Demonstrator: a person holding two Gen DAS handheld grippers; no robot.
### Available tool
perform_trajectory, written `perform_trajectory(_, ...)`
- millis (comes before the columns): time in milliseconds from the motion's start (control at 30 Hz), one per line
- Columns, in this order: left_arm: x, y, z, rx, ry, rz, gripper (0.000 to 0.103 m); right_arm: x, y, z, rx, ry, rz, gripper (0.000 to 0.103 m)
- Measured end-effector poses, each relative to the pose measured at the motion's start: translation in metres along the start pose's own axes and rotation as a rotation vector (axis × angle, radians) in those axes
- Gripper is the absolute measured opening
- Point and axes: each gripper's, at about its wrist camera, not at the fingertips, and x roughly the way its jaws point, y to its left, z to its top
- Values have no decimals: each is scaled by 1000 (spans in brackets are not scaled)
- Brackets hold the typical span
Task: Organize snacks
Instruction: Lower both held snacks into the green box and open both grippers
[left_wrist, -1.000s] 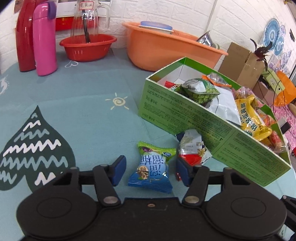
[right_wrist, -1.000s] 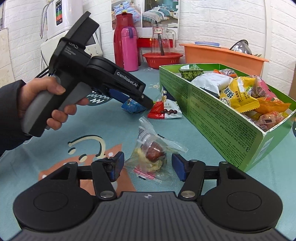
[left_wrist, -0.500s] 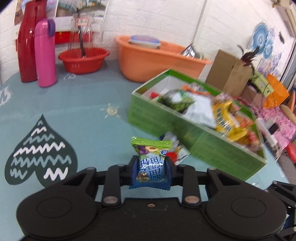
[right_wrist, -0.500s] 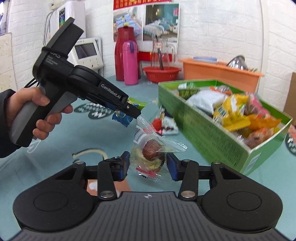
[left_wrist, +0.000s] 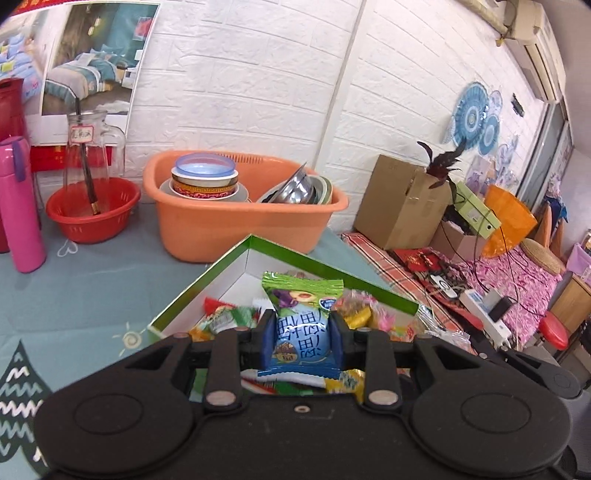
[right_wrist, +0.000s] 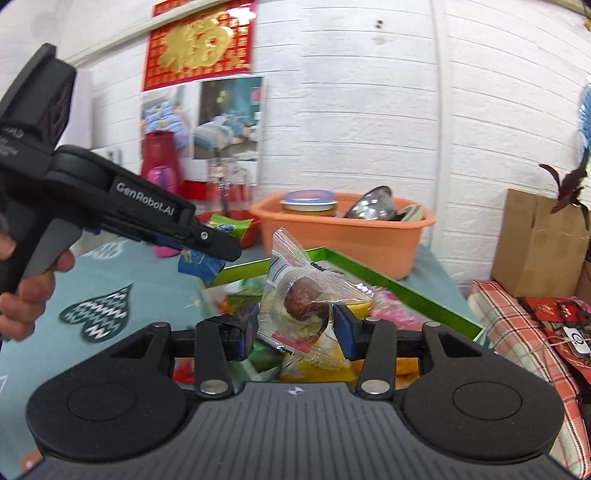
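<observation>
The left tool (left_wrist: 302, 338) pinches a light, puffy blue-green snack packet (left_wrist: 301, 325) mid-body. The right tool (right_wrist: 293, 328) clamps a crinkly clear-wrapped snack (right_wrist: 299, 306) around its firm lump; both wrappers look slippery.

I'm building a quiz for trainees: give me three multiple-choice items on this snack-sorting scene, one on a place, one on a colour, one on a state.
1. Where is the blue-and-green packet? A on the table; B over the green box; C in the orange tub.
2. What colour is the small basin? A red; B white; C black.
3. What is the right hand-held gripper doing? A hanging empty; B resting shut on the table; C clamping a clear snack bag.

B: the box's snacks lie under it. A: red plastic beside the orange tub. C: pads press the bag's sides.
</observation>
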Motion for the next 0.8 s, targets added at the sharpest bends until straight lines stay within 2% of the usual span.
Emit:
perform_trajectory(100, 21, 1, 7, -29, 12, 10, 64, 21, -11, 6, 31, 20, -10, 76)
perform_trajectory(300, 51, 8, 12, -55, 34, 32, 66, 56, -15, 9, 8, 83, -22, 76)
perform_trajectory(367, 57, 10, 10, -57, 47, 38, 74, 65, -13, 10, -20, 104, -35, 78)
perform_trajectory(400, 58, 11, 9, -57, 48, 50, 98, 69, -12, 10, -31, 112, -39, 78)
perform_trajectory(433, 59, 12, 7, -54, 47, 57, 103, 71, -12, 9, -39, 112, -42, 84)
perform_trajectory(467, 57, 13, 5, -48, 38, 59, 103, 71, -12, 9, -45, 111, -51, 96)
perform_trajectory(533, 52, 16, 3, -34, 30, 63, 103, 66, -14, 8, -47, 99, -67, 103)
perform_trajectory(800, 27, 30, -7, -69, 28, 74, 103, 39, -15, -5, -41, 81, -74, 103)
